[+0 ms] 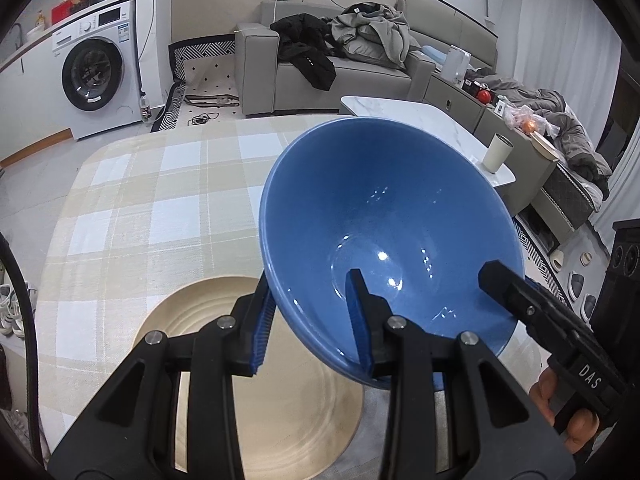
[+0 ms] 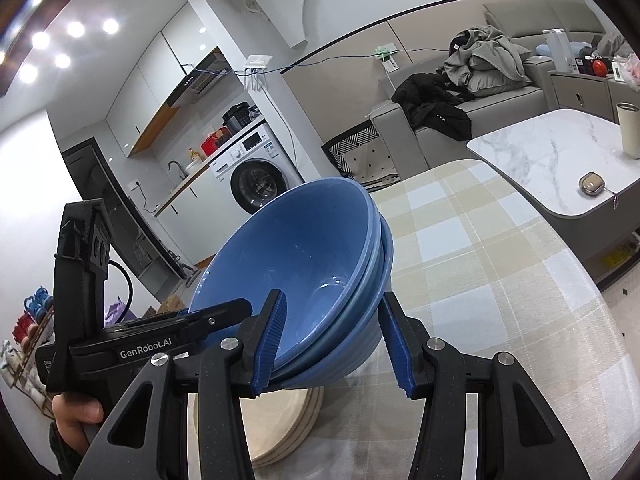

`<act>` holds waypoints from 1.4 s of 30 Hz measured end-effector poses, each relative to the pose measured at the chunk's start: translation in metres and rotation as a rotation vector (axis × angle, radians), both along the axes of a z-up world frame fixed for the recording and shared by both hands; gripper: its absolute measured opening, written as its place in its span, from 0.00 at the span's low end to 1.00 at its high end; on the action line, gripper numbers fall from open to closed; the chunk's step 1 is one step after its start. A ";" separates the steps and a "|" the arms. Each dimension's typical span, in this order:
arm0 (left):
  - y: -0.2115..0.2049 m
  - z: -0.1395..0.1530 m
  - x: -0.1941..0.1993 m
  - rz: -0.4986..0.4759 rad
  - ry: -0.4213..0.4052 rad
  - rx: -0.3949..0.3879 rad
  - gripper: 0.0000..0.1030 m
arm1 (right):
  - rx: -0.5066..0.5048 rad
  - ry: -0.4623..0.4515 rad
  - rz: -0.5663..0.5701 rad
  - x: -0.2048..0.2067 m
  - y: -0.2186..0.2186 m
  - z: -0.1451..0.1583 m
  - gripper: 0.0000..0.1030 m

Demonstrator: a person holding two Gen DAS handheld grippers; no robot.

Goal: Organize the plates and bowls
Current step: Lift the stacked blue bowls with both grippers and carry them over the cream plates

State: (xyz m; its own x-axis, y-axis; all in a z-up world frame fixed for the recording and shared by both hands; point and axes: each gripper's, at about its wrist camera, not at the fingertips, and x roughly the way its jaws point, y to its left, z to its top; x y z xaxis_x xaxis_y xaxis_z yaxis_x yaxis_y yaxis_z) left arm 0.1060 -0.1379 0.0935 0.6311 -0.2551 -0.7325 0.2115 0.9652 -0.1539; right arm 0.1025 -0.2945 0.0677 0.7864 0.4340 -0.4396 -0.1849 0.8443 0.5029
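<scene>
Your left gripper (image 1: 312, 316) and right gripper (image 2: 334, 344) each clamp the tilted stacked blue bowls' (image 2: 304, 272) rim above the beige plates (image 2: 276, 428).

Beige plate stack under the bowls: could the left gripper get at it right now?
Probably not. The left gripper is shut on the rim of the blue bowls, and they hang tilted over the beige plates, also gripped by the right gripper.
</scene>
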 end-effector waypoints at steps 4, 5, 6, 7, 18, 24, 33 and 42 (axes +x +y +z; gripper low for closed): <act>0.009 0.003 -0.005 0.006 -0.004 0.008 0.30 | -0.009 -0.004 0.022 -0.001 0.010 0.002 0.47; 0.011 0.005 -0.007 0.009 -0.007 0.006 0.30 | -0.012 -0.005 0.028 -0.002 0.012 0.002 0.47; 0.014 0.006 -0.009 0.012 -0.010 0.005 0.30 | -0.012 -0.006 0.032 -0.002 0.014 0.002 0.47; 0.016 0.007 -0.012 0.015 -0.012 0.006 0.30 | -0.011 -0.006 0.038 -0.002 0.016 0.002 0.47; 0.039 0.008 -0.020 0.042 -0.019 0.010 0.30 | -0.017 -0.004 0.076 -0.001 0.037 0.000 0.47; 0.056 0.000 -0.026 0.064 -0.014 -0.001 0.30 | -0.024 0.001 0.103 0.001 0.050 -0.004 0.47; 0.084 -0.015 -0.030 0.100 -0.001 -0.006 0.30 | -0.024 0.029 0.155 0.007 0.069 -0.017 0.47; 0.107 -0.029 -0.032 0.132 0.015 -0.011 0.30 | -0.034 0.044 0.190 0.011 0.085 -0.021 0.47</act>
